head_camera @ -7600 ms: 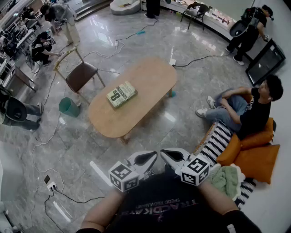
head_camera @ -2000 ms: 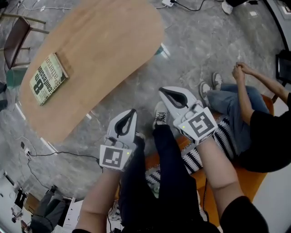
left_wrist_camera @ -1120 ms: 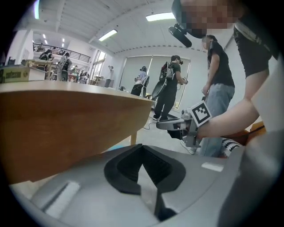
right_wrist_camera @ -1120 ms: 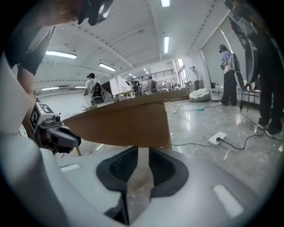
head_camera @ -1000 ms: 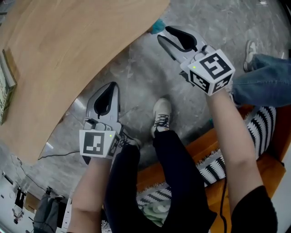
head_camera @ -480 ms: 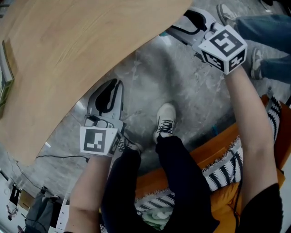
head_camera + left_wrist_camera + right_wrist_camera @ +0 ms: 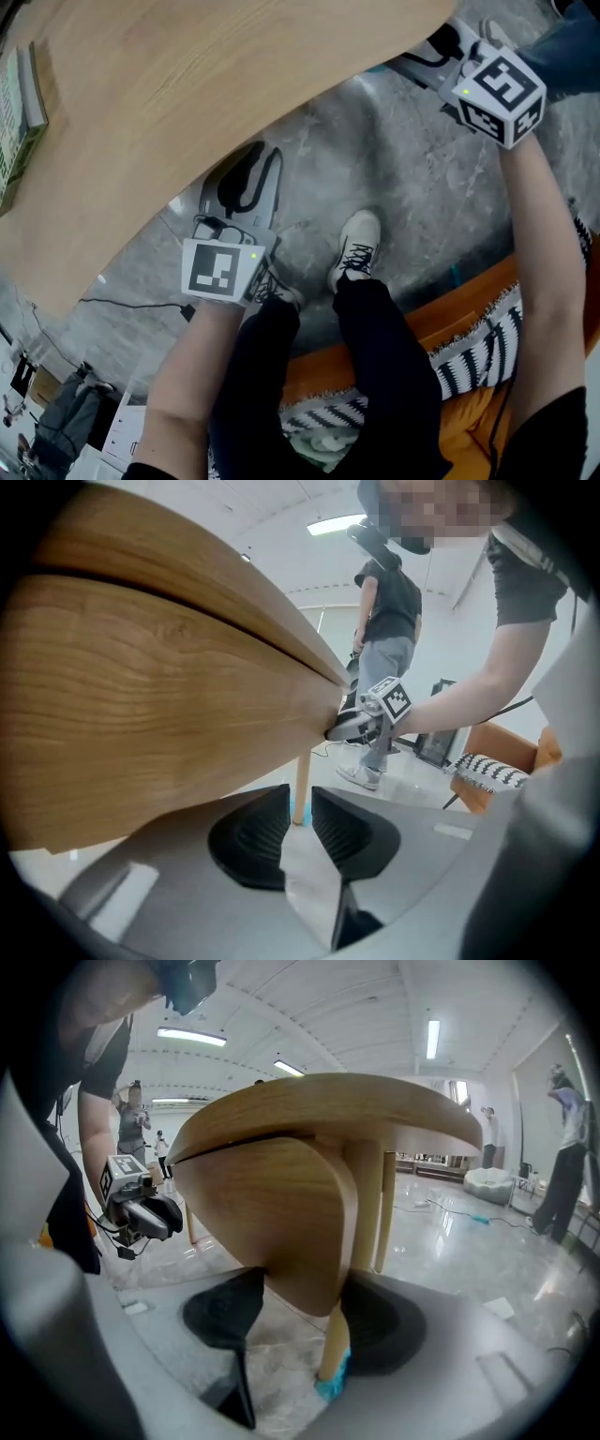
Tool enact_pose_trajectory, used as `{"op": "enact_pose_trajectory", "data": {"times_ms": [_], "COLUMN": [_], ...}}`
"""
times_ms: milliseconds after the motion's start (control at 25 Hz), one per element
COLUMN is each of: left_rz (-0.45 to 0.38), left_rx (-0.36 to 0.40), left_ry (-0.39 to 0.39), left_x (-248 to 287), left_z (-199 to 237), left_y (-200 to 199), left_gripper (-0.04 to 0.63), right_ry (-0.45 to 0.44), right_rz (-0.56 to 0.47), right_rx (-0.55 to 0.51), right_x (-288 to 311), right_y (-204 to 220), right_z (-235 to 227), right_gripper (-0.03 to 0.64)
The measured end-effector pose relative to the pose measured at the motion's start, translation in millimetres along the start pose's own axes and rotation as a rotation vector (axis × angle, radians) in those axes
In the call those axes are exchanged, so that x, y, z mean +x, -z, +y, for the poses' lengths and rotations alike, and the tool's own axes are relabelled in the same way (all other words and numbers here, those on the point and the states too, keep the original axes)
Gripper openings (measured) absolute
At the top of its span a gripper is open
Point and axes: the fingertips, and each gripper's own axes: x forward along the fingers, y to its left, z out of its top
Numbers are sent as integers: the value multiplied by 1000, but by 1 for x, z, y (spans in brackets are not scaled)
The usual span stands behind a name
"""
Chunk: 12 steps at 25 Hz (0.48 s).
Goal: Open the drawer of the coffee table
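Jaws set at the coffee table [image 7: 187,122] drawer [image 7: 272,1213]
Right gripper [image 7: 305,1321] jaws are spread wide around the drawer's rounded wooden end under the tabletop. Left gripper [image 7: 298,810] jaws are opening, narrowly parted, and nothing is held.

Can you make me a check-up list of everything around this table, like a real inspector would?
Surface: wooden coffee table top, bare apart from one book.
Job's things: drawer front under the top, looks shut.
Clutter: book lying at the top's left edge in the head view.
Grippers: left hand-held gripper empty, jaws opening; right hand-held gripper open wide, drawer front's end between its jaws.
Cables: black cable on the floor.
Surroundings: shiny grey floor, orange cushion, striped rug, person standing beyond.
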Motion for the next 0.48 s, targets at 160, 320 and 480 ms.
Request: {"op": "enact_pose_trajectory", "data": {"times_ms": [160,320,480], "left_rz": [-9,-19,-25], "left_rx": [3,16,-26], "left_ry": [-7,-22,-80], "left_x": [-8,-23,-53], "left_z": [0,1,16], "left_y": [-2,0,6], "left_gripper": [77,80,86], "right_ry": [2,-6,-40], "right_rz": [2,4,8], "right_rx": [17,30,27], "right_x": [-1,0,-2], "right_y": [0,0,1], "right_z": [2,2,2], "right_gripper": [252,249,231]}}
